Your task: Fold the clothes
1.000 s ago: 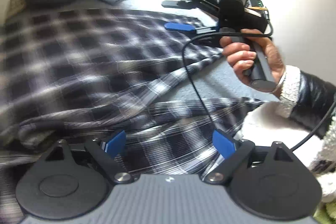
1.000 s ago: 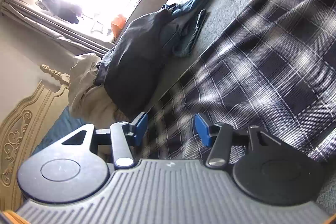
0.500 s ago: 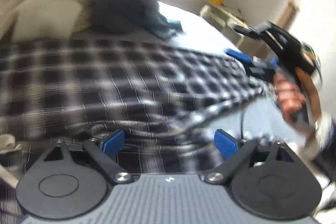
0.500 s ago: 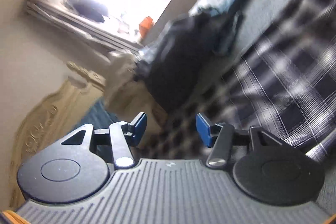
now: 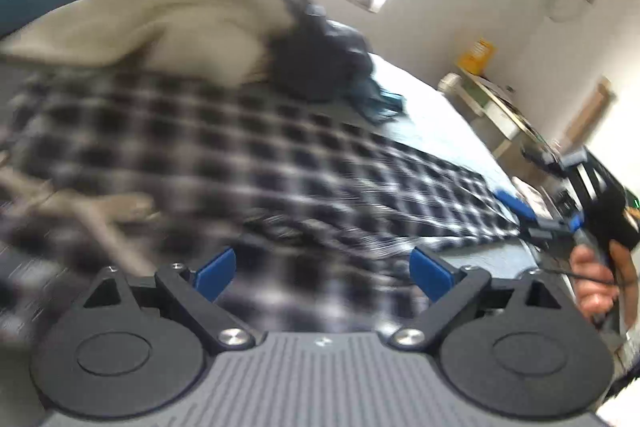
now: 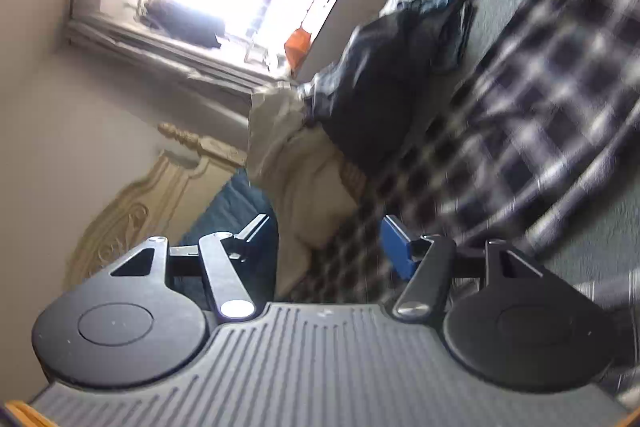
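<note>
On the bed [image 5: 424,123], bare cover flanks the plaid shirt [image 5: 280,155]; left gripper [image 5: 320,267] gapes empty, right gripper [image 6: 324,243] is opening, empty.

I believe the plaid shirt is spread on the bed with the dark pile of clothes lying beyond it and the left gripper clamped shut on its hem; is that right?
Not quite: in the left wrist view the left gripper is open, gripping nothing. The plaid shirt does lie spread on the bed, the dark pile of clothes beyond it.
</note>
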A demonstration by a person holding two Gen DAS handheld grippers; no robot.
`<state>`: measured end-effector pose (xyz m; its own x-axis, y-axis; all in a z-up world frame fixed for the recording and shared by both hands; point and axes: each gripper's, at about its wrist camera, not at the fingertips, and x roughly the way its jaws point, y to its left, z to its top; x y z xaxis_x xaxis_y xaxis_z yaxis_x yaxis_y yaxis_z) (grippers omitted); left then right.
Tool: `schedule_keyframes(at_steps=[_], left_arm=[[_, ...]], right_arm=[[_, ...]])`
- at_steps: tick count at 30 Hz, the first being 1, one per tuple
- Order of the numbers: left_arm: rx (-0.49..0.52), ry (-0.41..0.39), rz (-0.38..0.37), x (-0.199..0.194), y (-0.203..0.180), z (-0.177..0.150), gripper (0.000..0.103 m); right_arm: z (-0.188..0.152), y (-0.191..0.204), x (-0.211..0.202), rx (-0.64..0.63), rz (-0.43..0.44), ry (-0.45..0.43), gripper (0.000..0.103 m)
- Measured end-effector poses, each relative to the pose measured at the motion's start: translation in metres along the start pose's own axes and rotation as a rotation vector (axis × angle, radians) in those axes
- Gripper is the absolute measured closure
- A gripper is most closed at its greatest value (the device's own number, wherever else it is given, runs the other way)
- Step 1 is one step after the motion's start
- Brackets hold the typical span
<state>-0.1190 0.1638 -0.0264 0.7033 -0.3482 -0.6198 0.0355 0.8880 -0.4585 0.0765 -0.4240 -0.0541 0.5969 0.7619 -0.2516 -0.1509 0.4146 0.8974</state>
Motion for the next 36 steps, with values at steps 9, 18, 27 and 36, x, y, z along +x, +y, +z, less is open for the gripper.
schedule_keyframes(at_steps=[9,18,27,36], left_arm=[[-0.424,-0.075,0.234,-0.051,0.105,-0.037,0.01],[-0.632,-0.165,0.252,-0.068,0.166,-0.057,0.044],[-0.812,-0.203,0.185,-0.055,0.197,-0.076,0.055],[-0.89,-0.243,0.159,-0.045,0.202,-0.076,0.095]], right_arm=[[-0.071,0.011,0.022,-0.084,-0.167,0.289,0.042],[-0.12,0.051,0.051,-0.358,-0.282,0.457,0.042],[-0.212,0.102,0.083,-1.261,-0.289,0.68,0.048],[-0.274,0.083,0.1,-1.709,-0.2,0.814,0.058]])
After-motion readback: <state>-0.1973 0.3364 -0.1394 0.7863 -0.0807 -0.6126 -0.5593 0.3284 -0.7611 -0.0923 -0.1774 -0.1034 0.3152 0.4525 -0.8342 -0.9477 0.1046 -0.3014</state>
